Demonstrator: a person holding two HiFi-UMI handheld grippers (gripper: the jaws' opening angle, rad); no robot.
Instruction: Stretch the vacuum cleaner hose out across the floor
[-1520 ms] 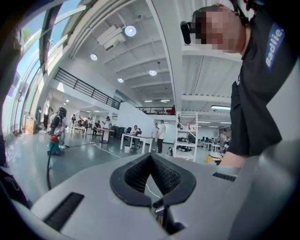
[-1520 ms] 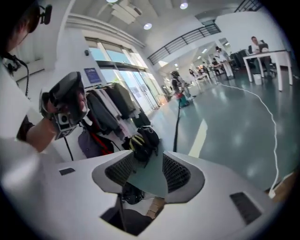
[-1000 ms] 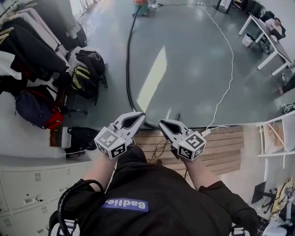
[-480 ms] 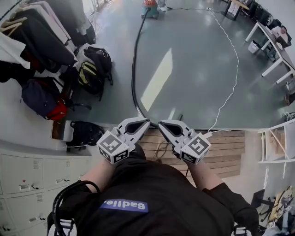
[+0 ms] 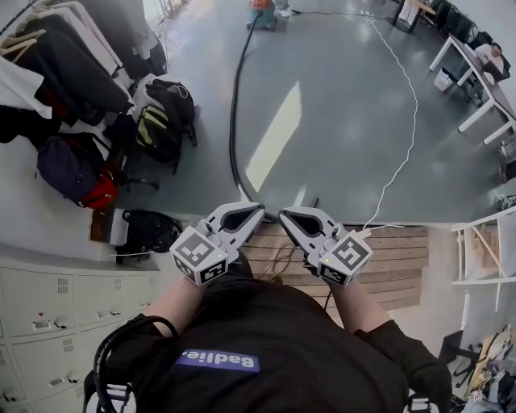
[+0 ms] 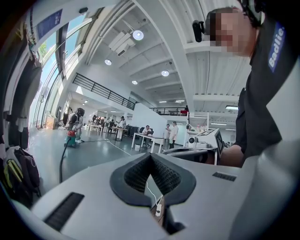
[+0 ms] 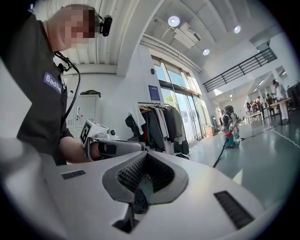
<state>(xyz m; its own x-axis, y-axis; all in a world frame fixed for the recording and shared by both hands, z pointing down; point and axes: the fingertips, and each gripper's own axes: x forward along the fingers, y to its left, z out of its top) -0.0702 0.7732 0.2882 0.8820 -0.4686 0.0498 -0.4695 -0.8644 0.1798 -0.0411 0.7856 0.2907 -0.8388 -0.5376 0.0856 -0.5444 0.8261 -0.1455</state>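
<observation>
The black vacuum hose [image 5: 233, 121] lies on the grey floor in a long line from the vacuum cleaner [image 5: 260, 11] at the far end to the wooden step [image 5: 387, 258] below me. In the left gripper view the hose [image 6: 61, 161] and the vacuum cleaner [image 6: 71, 139] show at the left. The right gripper view has the hose [image 7: 219, 157] at its right. My left gripper [image 5: 256, 212] and right gripper [image 5: 284, 216] hover side by side before my chest, above the step. Both are shut with nothing in them, and neither touches the hose. Left gripper [image 6: 151, 154] and right gripper [image 7: 143, 156] have their tips together.
Backpacks [image 5: 165, 121] and a rack of coats [image 5: 72, 64] line the left side, with lockers [image 5: 56, 302] nearer. A white cable [image 5: 403, 145] snakes across the floor to the step. Tables [image 5: 476, 73] stand far right, a white shelf [image 5: 492, 250] at the right edge. A person stands by the vacuum cleaner.
The two grippers have drawn slightly closer together and the view has shifted a little forward. The hose lies as before.
</observation>
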